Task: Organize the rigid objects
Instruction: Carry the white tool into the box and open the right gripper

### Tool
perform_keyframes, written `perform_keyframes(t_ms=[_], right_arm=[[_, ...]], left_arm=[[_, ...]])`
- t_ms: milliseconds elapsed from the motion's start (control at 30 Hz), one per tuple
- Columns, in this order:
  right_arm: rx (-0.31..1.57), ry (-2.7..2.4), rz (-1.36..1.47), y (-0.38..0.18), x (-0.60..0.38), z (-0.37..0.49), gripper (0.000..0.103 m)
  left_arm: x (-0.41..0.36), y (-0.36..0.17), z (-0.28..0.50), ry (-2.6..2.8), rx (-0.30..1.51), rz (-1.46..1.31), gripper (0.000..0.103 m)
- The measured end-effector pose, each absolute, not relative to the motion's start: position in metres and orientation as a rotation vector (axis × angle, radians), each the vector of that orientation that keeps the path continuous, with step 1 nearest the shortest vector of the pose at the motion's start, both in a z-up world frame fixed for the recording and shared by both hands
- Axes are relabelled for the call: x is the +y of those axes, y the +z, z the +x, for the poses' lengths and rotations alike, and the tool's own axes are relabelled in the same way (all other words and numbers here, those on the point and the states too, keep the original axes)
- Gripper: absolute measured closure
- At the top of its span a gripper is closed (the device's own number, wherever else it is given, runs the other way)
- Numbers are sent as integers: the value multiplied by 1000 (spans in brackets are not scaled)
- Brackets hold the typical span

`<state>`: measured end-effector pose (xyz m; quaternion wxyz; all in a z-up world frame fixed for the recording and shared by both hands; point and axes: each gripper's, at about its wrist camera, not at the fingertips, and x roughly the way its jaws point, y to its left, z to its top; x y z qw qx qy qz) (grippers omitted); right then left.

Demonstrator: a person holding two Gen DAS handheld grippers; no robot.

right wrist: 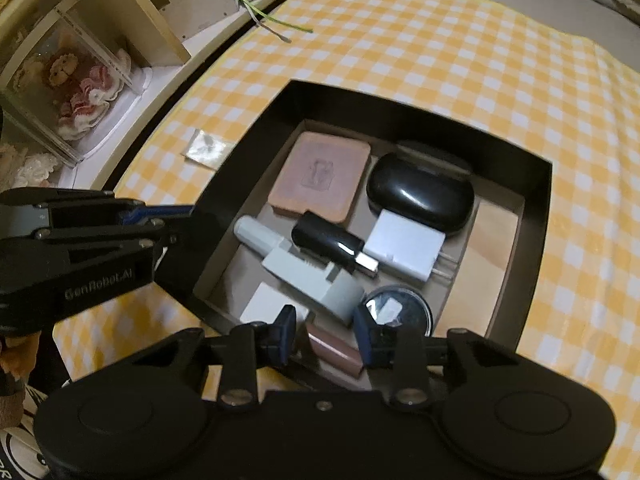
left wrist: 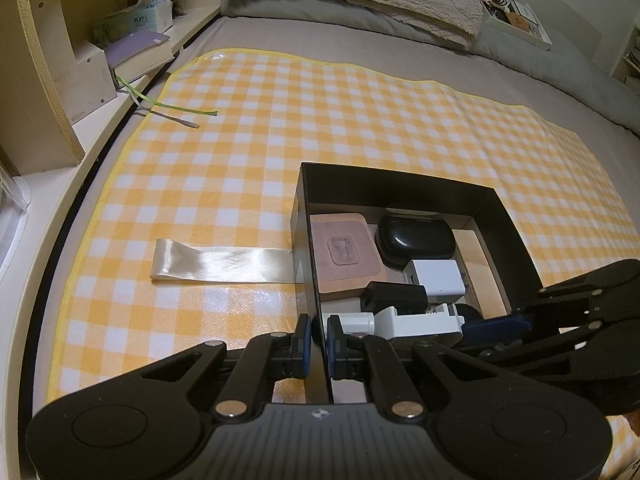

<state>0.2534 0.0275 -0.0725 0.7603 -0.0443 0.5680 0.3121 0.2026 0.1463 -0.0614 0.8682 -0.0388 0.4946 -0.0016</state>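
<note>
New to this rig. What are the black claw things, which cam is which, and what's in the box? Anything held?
No robot arm here: a person holds a two-finger gripper in each hand, with a fisheye camera on each looking along the fingers.

In the left wrist view, the left gripper is clamped on the wall of the black box, steadying it on a yellow checked mat.

In the right wrist view, the right gripper hangs open over the box's near end, holding nothing.

The box holds a brown leather case, a black glossy case, a white charger, a black adapter, a grey tool and a round tin.
</note>
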Motion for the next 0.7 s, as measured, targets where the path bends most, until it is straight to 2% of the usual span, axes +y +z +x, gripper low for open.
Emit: perform_keyframes(t_ms=[67,100,133,367,433,633,700], right_arm=[[1214,673,-105,-67,26,252,64],[1198,668,-100,-63,23,251,56],[1181,660,-95,-58,20,251,52],[1062,598,-55,-29,-8,245,38],[1025,580,-52,-21,-14,243,29],[938,538,-36,1,-40,224,14],[902,531,-35,9,-47,215,10]], left_arm=[[147,-61,203,-3,1035,-82,95],[147,-61,203,-4,1035,-83,95],[147,-61,203,-4,1035,-84,95],[147,-61,203,-5,1034,-76,95],[147,-61,202,-5,1034,-75,95],[147,-59,202,-1,1033,-66,94],[146,-59,202,0,1032,-68,91]])
